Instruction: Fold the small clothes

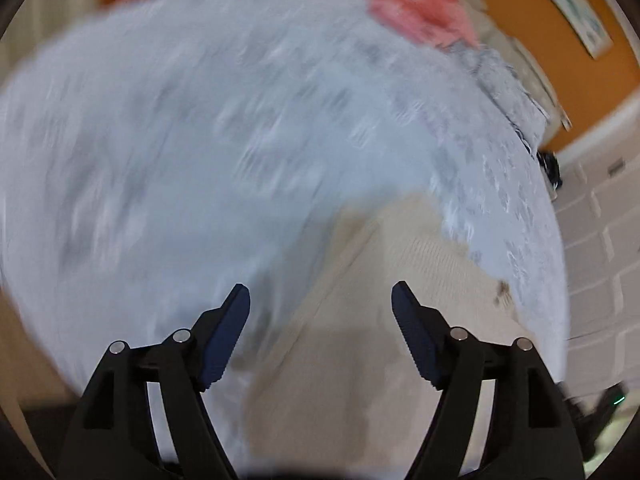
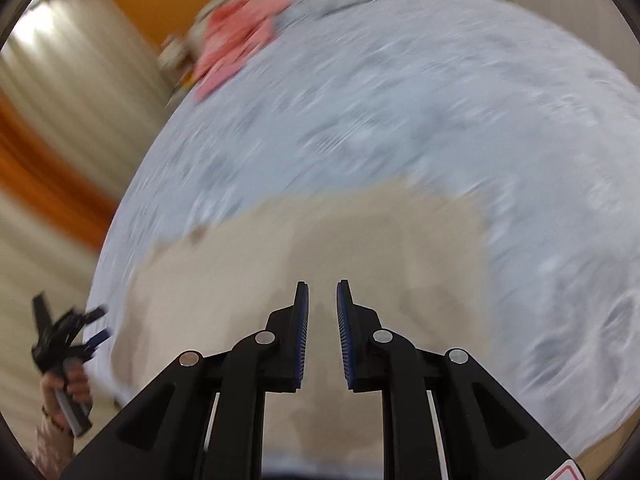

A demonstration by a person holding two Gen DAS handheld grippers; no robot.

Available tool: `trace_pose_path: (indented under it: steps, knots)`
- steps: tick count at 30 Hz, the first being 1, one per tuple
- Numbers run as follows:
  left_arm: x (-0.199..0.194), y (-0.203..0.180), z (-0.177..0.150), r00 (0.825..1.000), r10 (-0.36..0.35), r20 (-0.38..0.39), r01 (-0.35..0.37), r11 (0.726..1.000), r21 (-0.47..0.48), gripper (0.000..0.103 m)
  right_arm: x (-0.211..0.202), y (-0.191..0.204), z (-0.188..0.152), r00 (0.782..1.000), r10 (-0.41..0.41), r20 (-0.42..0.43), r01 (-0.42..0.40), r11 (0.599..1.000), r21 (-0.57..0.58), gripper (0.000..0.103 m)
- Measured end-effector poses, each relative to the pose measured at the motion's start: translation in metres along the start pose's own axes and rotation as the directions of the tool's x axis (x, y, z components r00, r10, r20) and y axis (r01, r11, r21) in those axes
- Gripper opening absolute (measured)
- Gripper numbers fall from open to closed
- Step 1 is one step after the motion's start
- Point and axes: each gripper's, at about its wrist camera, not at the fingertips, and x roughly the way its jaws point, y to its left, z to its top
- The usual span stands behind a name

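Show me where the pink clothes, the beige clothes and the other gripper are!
pink clothes (image 2: 236,40), right wrist view, middle of the pile.
beige garment (image 2: 320,240), right wrist view, its flat middle.
left gripper (image 2: 96,326), right wrist view, between its fingertips.

Right gripper, jaws slightly parted and empty, hovered above a beige garment lying on a pale patterned bedspread. Pink clothing lay at the far edge. Left gripper appeared at lower left, motion-blurred.
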Motion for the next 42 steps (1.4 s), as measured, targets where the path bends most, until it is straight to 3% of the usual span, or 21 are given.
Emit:
trace_pose_path:
  steps: [2,5,9,11,12,13,14,16,18,22,26,29,31,35,37,40,42]
  knots:
    - [0.007,0.024,-0.021,0.996,-0.035,-0.086,0.025,0.993,-0.112,0.071,0.017,0.037,-0.019,0.998,0.024,-0.052,-0.028,0.997,-0.073,0.015]
    - [0.015,0.047,-0.048,0.985,-0.082,-0.15,0.046,0.973,-0.227,0.071,0.043,0.077,-0.031,0.992,0.052,-0.119,-0.067,0.989,-0.132,0.015]
    - [0.021,0.045,-0.062,0.978,-0.142,-0.154,0.097,0.958,-0.268,0.082,0.076,0.12,-0.02,0.982,0.049,-0.182,-0.084,0.978,-0.19,0.015]
    - [0.027,0.043,-0.058,0.979,-0.125,-0.158,0.077,0.957,-0.281,0.072,0.089,0.133,-0.005,0.981,0.037,-0.19,-0.074,0.978,-0.194,0.015]
    - [0.027,0.044,-0.056,0.981,-0.124,-0.149,0.077,0.954,-0.291,0.048,0.096,0.139,0.003,0.981,0.022,-0.191,-0.06,0.979,-0.197,0.015]
    - [0.027,0.045,-0.055,0.976,-0.171,-0.133,0.125,0.946,-0.3,0.023,0.099,0.143,0.004,0.981,0.009,-0.194,-0.048,0.979,-0.199,0.015]
    - [0.03,0.048,-0.052,0.964,-0.228,-0.134,0.176,0.931,-0.319,0.023,0.111,0.145,0.01,0.977,-0.016,-0.211,-0.026,0.98,-0.197,0.013]
    - [0.029,0.055,-0.052,0.961,-0.255,-0.112,0.2,0.912,-0.357,0.019,0.132,0.147,0.015,0.971,-0.063,-0.232,0.02,0.983,-0.184,0.01]
    - [0.026,0.058,-0.054,0.96,-0.265,-0.088,0.216,0.904,-0.368,0.018,0.165,0.137,0.012,0.943,-0.139,-0.303,0.085,0.979,-0.184,0.001]
    - [0.018,0.058,-0.056,0.96,-0.277,-0.049,0.242,0.903,-0.355,0.017,0.18,0.129,0.014,0.942,-0.118,-0.314,0.083,0.989,-0.124,0.0]
    - [-0.01,0.037,-0.055,0.968,-0.25,0.009,0.246,0.942,-0.228,0.016,0.186,0.14,0.012,0.934,-0.182,-0.307,0.121,0.971,-0.208,0.0]
    - [-0.052,-0.008,-0.051,0.949,-0.305,0.08,0.311,0.947,-0.082,0.015,0.19,0.142,0.013,0.933,-0.194,-0.304,0.13,0.967,-0.219,0.0]
    - [-0.076,-0.043,-0.052,0.935,-0.339,0.106,0.336,0.941,0.044,0.015,0.193,0.144,0.013,0.933,-0.198,-0.3,0.132,0.965,-0.225,0.0]
    - [-0.094,-0.131,-0.072,0.909,-0.411,0.076,0.376,0.884,0.279,0.015,0.196,0.143,0.014,0.938,-0.171,-0.3,0.112,0.972,-0.206,0.0]
    - [-0.093,-0.167,-0.086,0.912,-0.405,0.065,0.357,0.861,0.362,0.015,0.194,0.138,0.017,0.944,-0.121,-0.307,0.07,0.983,-0.172,0.0]
    - [-0.083,-0.22,-0.109,0.915,-0.403,0.021,0.35,0.817,0.457,0.015,0.17,0.103,0.03,0.944,0.112,-0.312,-0.119,0.993,-0.004,0.003]
    - [-0.071,-0.248,-0.125,0.92,-0.39,-0.033,0.354,0.793,0.495,0.015,0.125,0.057,0.036,0.954,0.216,-0.207,-0.197,0.974,0.11,0.012]
